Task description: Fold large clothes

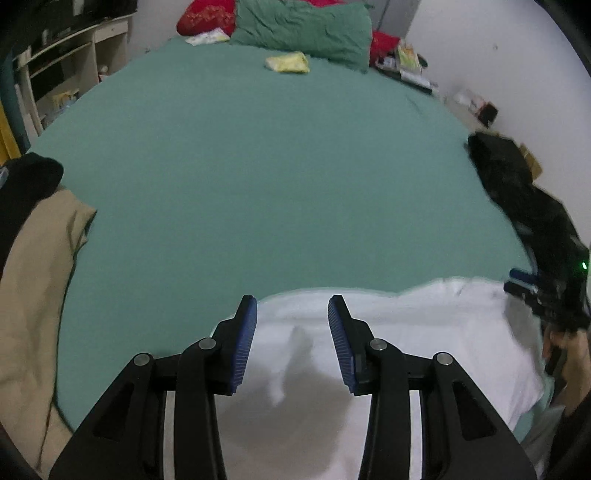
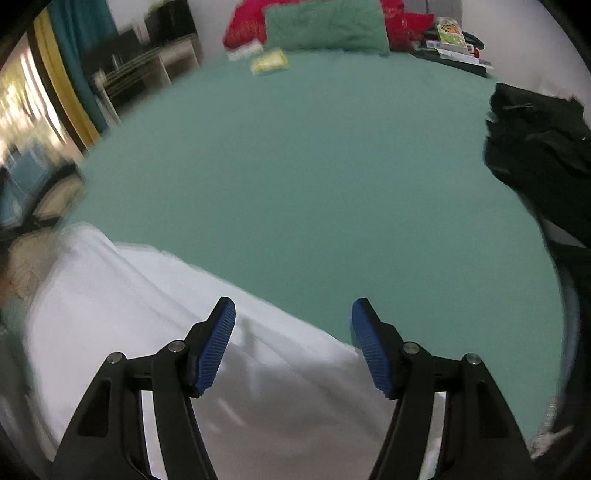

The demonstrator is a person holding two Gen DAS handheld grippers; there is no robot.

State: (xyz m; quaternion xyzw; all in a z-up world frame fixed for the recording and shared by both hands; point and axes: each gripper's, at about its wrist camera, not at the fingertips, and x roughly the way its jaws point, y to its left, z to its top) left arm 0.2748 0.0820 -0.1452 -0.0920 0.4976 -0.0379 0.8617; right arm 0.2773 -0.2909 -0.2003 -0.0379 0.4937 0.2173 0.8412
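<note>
A white garment [image 1: 424,332] lies flat on the near part of the green bed sheet [image 1: 258,166]; it also shows in the right wrist view [image 2: 129,314]. My left gripper [image 1: 292,301] is open and empty, hovering over the garment's far edge. My right gripper [image 2: 293,306] is open and empty above the garment's right edge, and it shows at the far right of the left wrist view [image 1: 517,280]. Both views are blurred by motion.
A beige garment [image 1: 33,295] and a black one [image 1: 26,184] lie at the bed's left edge. A black garment [image 2: 535,147] lies at the right edge. A green pillow [image 1: 303,29], red cushions [image 1: 207,14] and a yellow packet [image 1: 288,62] sit at the head. Shelves [image 1: 55,74] stand left.
</note>
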